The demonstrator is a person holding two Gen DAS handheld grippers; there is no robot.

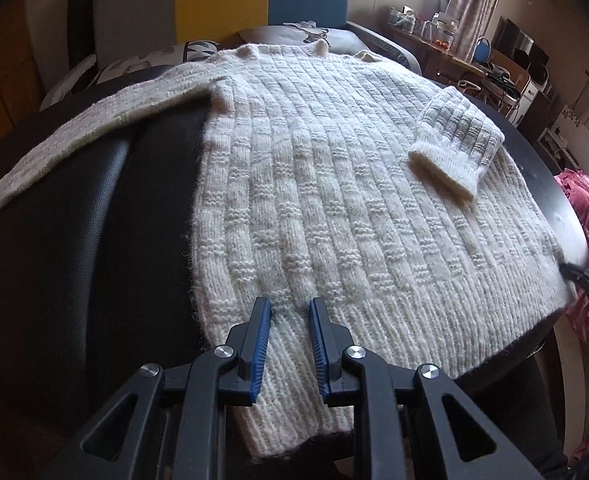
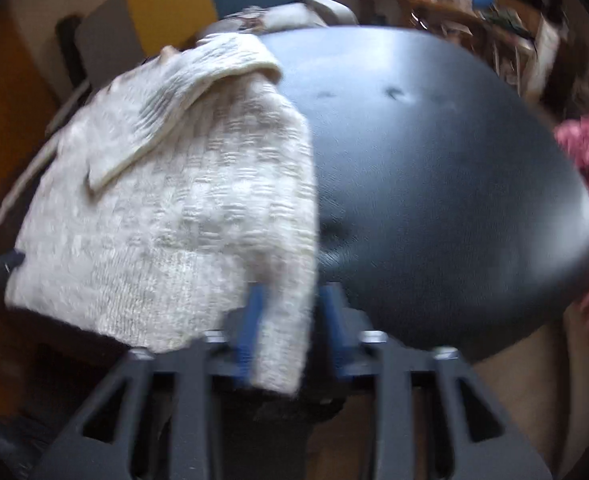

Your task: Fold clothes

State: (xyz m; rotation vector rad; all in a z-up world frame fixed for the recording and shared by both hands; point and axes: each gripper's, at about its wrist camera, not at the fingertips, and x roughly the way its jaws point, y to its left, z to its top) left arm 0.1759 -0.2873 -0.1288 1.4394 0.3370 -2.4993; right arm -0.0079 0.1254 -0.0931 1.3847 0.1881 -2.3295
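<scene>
Cream sweater flat on black table; left gripper pinching near hem, right gripper clamped on hem's right corner, view blurred

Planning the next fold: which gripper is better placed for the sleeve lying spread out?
Left. The left gripper is at the hem on the spread sleeve side; the right gripper pinches the opposite corner.
</scene>
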